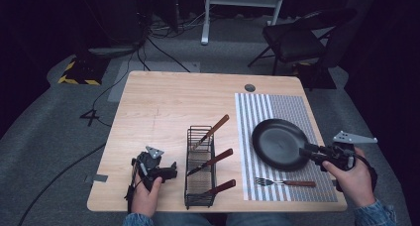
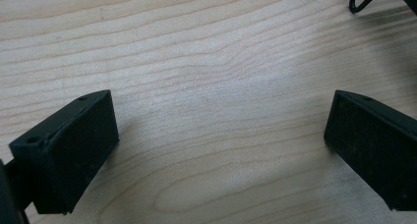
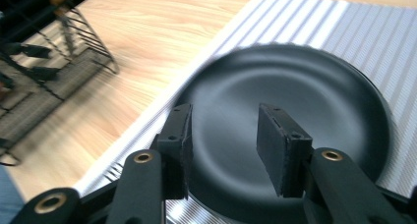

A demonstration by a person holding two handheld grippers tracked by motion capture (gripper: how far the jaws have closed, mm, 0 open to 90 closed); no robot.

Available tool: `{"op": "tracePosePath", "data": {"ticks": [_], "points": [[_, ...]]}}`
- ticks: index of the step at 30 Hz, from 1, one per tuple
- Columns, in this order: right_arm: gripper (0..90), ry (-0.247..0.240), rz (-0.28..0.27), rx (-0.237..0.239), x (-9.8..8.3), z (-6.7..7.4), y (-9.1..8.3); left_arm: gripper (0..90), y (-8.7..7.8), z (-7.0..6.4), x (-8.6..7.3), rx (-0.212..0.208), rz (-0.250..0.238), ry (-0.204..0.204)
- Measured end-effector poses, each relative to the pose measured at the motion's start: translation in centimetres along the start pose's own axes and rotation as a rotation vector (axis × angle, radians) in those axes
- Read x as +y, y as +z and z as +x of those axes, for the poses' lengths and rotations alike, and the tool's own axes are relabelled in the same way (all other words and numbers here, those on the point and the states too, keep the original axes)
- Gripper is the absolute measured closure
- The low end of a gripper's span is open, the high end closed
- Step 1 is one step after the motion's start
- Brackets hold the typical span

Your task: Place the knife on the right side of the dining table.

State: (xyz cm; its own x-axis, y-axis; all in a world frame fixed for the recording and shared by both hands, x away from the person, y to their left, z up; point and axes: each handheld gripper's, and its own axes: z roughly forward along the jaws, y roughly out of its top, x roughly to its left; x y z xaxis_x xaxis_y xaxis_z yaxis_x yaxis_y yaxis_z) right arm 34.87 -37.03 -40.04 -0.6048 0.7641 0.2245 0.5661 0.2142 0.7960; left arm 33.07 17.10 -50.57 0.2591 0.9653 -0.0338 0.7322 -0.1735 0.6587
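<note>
So the right tongs (image 1: 311, 151) are hanging at the near-right rim of the black pan (image 1: 278, 143), which sits on the striped placemat (image 1: 292, 109) to the right of the wire rack (image 1: 200, 166). In the right gripper view the jaws are about half open with nothing pinched between them, just the pan's dish showing through the gap, and that view is smeared, so I'd guess the hand is mid-move. Can't tell whether they're coming in for a grab or backing off. The pan has no handle that I can make out, so any grip would have to be on the rim itself. The left tongs (image 1: 168, 172) sit low over the bare wooden surface (image 1: 158, 107) just left of the rack, jaws spread wide and empty, with nothing but wood grain between them in the left gripper view. The rack holds three wooden-handled knives (image 1: 210, 133), and a fork (image 1: 285, 182) lies on the placemat just in front of the pan. My read is that the step in hand is about the pan, either picking it up by the edge or having just set it down. If it's a pick-up, the next move needs one jaw dropped inside the rim and one outside, then a firm squeeze, because a thin sloped rim looks like it could slip out easily. The fork is close by, so I'd keep clear of it.
</note>
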Motion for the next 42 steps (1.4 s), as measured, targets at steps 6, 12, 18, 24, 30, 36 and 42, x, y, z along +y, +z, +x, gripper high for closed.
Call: {"op": "tracePosePath", "data": {"ticks": [6,12,18,24,30,36,42], "points": [[59.0,-0.060,0.020,0.047,3.9,1.8,0.7,0.0,0.0,0.0,0.0,0.000,0.000,0.000],[59.3,-0.134,0.035,0.077,7.0,3.4,1.9,0.0,0.0,0.0,0.0,-0.003,0.001,0.004],[60.3,-0.154,0.060,0.137,9.2,5.1,3.5,0.0,0.0,0.0,0.0,-0.003,0.001,0.005],[61.0,-0.172,0.095,0.180,11.8,7.1,5.5,0.0,0.0,0.0,0.0,-0.004,0.001,0.005],[61.4,-0.155,0.128,0.218,14.2,8.7,7.5,0.0,0.0,0.1,0.0,-0.004,0.001,0.005],[62.0,-0.164,0.144,0.223,15.5,10.3,9.4,0.0,0.0,0.1,0.0,-0.004,0.001,0.006],[62.3,-0.174,0.162,0.218,16.0,11.6,11.6,0.0,0.0,0.1,0.0,-0.003,0.001,0.009]]}}
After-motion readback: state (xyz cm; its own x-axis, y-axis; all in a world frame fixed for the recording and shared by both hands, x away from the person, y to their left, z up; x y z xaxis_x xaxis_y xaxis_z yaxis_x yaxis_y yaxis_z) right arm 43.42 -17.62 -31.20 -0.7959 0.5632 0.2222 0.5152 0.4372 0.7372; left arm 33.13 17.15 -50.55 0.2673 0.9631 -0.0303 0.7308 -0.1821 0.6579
